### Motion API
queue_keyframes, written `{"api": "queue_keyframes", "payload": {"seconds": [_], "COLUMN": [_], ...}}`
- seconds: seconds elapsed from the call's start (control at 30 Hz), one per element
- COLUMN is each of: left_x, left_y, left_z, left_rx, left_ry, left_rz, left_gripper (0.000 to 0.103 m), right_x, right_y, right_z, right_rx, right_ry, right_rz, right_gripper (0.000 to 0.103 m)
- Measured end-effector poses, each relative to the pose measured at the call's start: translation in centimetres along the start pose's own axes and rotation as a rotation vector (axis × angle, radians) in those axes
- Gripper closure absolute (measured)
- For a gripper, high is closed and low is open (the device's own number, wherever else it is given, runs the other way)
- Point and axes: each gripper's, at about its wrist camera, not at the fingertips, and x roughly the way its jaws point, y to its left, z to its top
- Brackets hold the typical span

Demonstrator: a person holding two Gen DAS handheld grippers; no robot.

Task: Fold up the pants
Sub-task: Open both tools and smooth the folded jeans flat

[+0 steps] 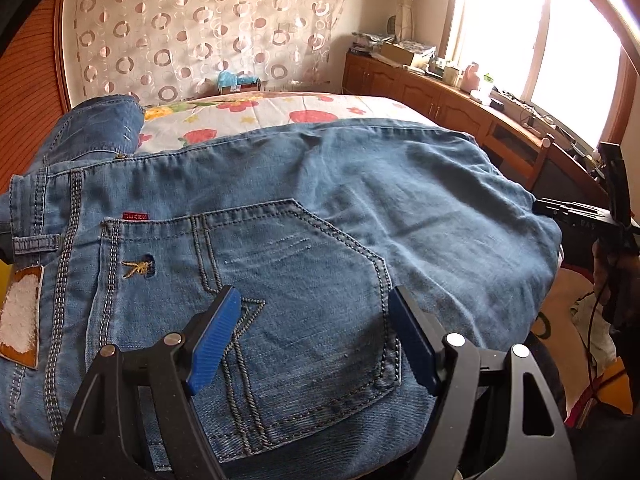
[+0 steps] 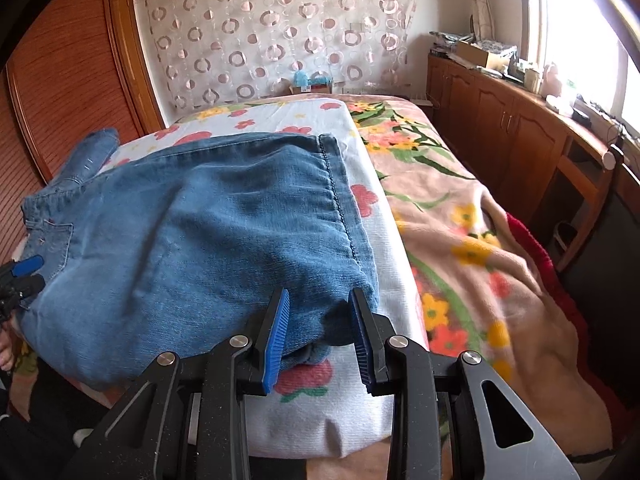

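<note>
Blue jeans (image 1: 360,184) lie folded across the bed, back pocket (image 1: 304,264) up and waistband to the left. My left gripper (image 1: 314,304) hovers open over the pocket, its blue pads wide apart and pinching nothing. In the right wrist view the jeans (image 2: 180,232) stretch away to the left, hem edge on the right. My right gripper (image 2: 320,320) is shut on the near right corner of the folded denim, which fills the gap between the pads. The left gripper's blue fingertips (image 2: 26,264) show at the far left edge.
A white flowered sheet (image 2: 320,412) lies under the jeans, with a pink flowered blanket (image 2: 480,248) to its right. Wooden cabinets (image 2: 500,136) with clutter run under the window. A wooden wardrobe (image 2: 60,80) stands on the left, a patterned curtain (image 2: 280,32) behind.
</note>
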Motion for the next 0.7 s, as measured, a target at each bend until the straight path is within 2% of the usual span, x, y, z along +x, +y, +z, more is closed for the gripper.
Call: {"api": "queue_keyframes", "payload": {"seconds": [0.23,0.33,0.6,0.7], "left_x": [0.3,0.3,0.3,0.3], "left_y": [0.1,0.3,0.3,0.3], "left_z": [-0.4,-0.6,-0.8,-0.8], "left_rx": [-0.003,-0.008,-0.006,-0.006], "left_ry": [-0.002,-0.005,-0.010,-0.012], "left_rz": [0.002,-0.002,0.002,0.001], "left_gripper": [0.026,0.025,0.025,0.025], "right_x": [0.1,0.5,1.8,1.7], "right_y": [-1.0,-1.2,-1.7,-1.7], "right_z": [0.4,0.4,0.1,0.4], "right_rx": [0.022,0.006,0.046,0.047], "right_ry": [-0.004,0.005,0.062,0.054], "right_rz": [-0.018,-0.064,0.012,0.007], "right_gripper": [0.070,0.066,0.064,0.064]}}
